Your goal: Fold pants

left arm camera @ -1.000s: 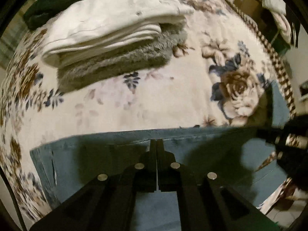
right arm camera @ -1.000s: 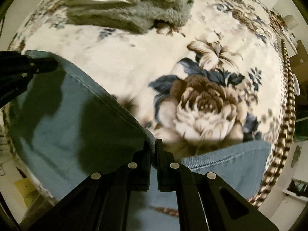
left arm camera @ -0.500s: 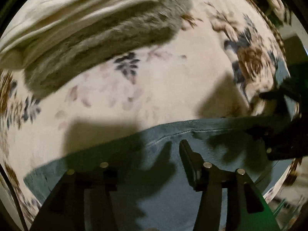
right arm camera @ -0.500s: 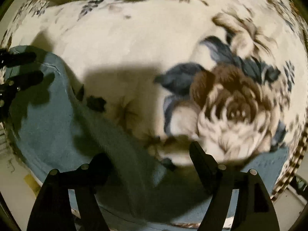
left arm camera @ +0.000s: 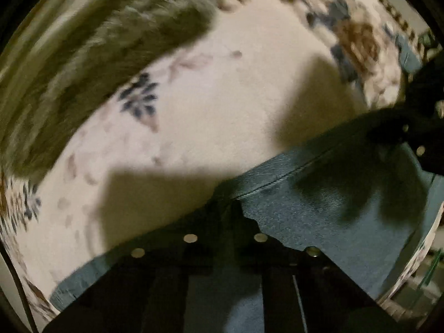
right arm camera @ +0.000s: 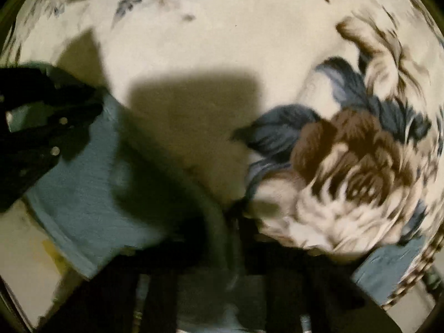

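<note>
Between closed left gripper (left arm camera: 233, 208) fingers: pants (left arm camera: 347, 216) hem edge.

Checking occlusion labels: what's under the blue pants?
The pants lie on a floral blanket, which shows past their hem. The left tongs and right tongs each pinch that hem. The blanket directly beneath the denim is covered.

Pants (left arm camera: 347, 213): blue-grey denim, stitched seam along edge ahead of fingers. Fingers (left arm camera: 222, 238): black, small silver studs. Bed cover (left arm camera: 211, 105): cream, scattered navy leaf sprigs; ahead-right of right fingers, large brown-and-white rose (right arm camera: 358, 172) with navy leaves. Folded blanket (left arm camera: 91, 63) far ahead-left: grey, fuzzy.
</note>
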`<state>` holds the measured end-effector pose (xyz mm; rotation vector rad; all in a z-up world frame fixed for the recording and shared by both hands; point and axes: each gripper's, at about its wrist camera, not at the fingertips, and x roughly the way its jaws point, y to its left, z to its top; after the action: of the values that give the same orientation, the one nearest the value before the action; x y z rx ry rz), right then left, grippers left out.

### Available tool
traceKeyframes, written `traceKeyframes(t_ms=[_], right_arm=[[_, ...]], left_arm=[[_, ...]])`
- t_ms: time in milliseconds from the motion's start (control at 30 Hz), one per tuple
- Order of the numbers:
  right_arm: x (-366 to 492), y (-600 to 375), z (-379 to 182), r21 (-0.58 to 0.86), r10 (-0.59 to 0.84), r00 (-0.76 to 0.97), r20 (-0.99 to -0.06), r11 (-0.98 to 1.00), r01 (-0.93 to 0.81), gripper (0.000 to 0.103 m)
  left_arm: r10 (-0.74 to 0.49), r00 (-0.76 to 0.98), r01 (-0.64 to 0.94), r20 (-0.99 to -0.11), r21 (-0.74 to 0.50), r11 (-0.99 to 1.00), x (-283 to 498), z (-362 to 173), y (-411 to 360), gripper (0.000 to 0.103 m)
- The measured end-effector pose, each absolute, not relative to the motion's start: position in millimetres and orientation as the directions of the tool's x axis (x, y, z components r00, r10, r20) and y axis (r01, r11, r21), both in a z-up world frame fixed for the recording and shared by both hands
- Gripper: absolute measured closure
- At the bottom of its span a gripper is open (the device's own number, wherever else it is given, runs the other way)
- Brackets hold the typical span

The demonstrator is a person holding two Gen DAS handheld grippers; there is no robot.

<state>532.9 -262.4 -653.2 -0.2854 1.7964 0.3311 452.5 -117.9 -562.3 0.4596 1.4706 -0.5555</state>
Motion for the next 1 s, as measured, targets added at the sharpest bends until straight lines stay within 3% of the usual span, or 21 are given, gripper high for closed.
traceKeyframes(t_ms=[200, 400, 533, 767, 933, 1000], right_arm=[[511, -251, -597, 0.050, 0.015, -0.113, -0.993, 0.951, -0.307, 0.098], [451, -229, -525, 0.021, 0.026, 0.013, -1.000, 0.949, -0.314, 0.098], [373, -219, -501, -0.006, 0.015, 0.054, -0.998, 0.927, -0.374, 0.098], [228, -269, -575, -0.036, -0.043, -0.004, -0.999, 0.876, -0.481, 0.099], [199, -271, -628, -0.096, -0.120, -0.003, -0.993, 0.812, -0.576, 0.098], [201, -272, -638, -0.098, -0.124, -0.010, -0.992, 0.828, -0.552, 0.098]], left_arm=[[-0.152, 0.112, 0.524, -0.982, -0.071, 0.848, 426, -504, -88, 0.098], [-0.187, 0.171, 0.384, -0.967, -0.110, 0.917, 328, -445, -67, 0.099], [-0.211, 0.145, 0.244, -0.967, -0.172, 0.954, 262, -441, -64, 0.101], [-0.242, 0.007, 0.055, -0.970, -0.241, 0.969, 172, -492, -45, 0.103], [-0.302, -0.004, -0.041, -0.953, -0.301, 0.953, 178, -496, -22, 0.102], [-0.331, 0.013, -0.124, -0.944, -0.330, 0.936, 194, -488, -5, 0.094]])
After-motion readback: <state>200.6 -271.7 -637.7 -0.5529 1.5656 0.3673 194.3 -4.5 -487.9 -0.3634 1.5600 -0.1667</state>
